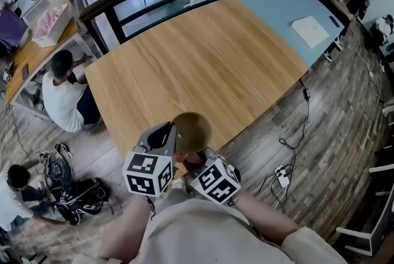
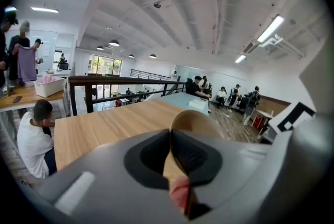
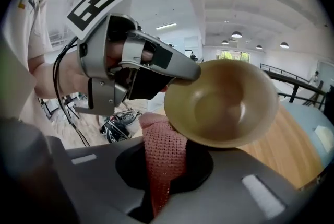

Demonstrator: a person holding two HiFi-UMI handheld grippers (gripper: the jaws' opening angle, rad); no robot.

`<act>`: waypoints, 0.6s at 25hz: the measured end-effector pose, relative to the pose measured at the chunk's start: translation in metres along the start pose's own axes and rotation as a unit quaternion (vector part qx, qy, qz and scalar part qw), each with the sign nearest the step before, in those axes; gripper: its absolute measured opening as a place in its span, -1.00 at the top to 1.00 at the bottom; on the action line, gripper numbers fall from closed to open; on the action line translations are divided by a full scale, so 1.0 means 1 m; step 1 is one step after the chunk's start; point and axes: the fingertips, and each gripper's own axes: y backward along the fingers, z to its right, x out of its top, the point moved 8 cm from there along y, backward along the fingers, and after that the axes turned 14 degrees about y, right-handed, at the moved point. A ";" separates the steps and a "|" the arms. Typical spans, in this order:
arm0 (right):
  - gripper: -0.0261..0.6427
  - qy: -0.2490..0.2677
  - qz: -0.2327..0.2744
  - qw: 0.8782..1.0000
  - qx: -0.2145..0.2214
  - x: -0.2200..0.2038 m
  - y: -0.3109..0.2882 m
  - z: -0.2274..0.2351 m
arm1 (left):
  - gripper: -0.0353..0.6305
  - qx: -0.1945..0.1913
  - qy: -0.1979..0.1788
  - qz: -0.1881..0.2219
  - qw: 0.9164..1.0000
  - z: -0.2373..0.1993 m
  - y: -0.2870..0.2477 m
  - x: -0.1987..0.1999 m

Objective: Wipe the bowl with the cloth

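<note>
So the bowl (image 3: 224, 103) wasn't sitting on the bench (image 1: 203, 66) at all. It was up in the air over the near edge, pinched by its rim in the left gripper (image 3: 185, 74). In the left gripper view the two jaws were closed right down on that rim, with the bowl's wall rising edge-on between them.

The right gripper (image 3: 166, 165) was just below and beside it, jaws clamped on the cloth (image 3: 156, 131). The cloth was a pink, knitted-looking strip that stood up out of the jaws. Its top end reached the bowl's lower outer edge, on the side nearest the left gripper. From that angle the bowl overlapped it, so I couldn't say for sure whether they were touching or only very close.

The bowl itself was round, fairly shallow and a plain tan-brown, with a smooth inside that had a bit of sheen and a thin rim. It was tipped over so the open side faced the right gripper. That's why the head view only caught its rounded back, poking up between the two marker cubes — nothing was visible inside it.
</note>
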 end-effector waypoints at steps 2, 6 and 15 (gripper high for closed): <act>0.88 -0.028 0.014 0.999 0.010 0.001 -0.006 -0.002 | 0.85 -0.001 -0.003 -0.001 1.000 0.002 -0.001 0.000; 0.88 -0.055 0.019 0.998 -0.006 -0.003 -0.007 0.005 | 0.85 0.007 -0.010 -0.008 1.000 -0.006 -0.003 0.000; 0.88 -0.090 0.014 0.995 -0.049 -0.022 0.010 0.031 | 0.85 0.027 -0.012 -0.018 0.999 -0.026 0.000 -0.004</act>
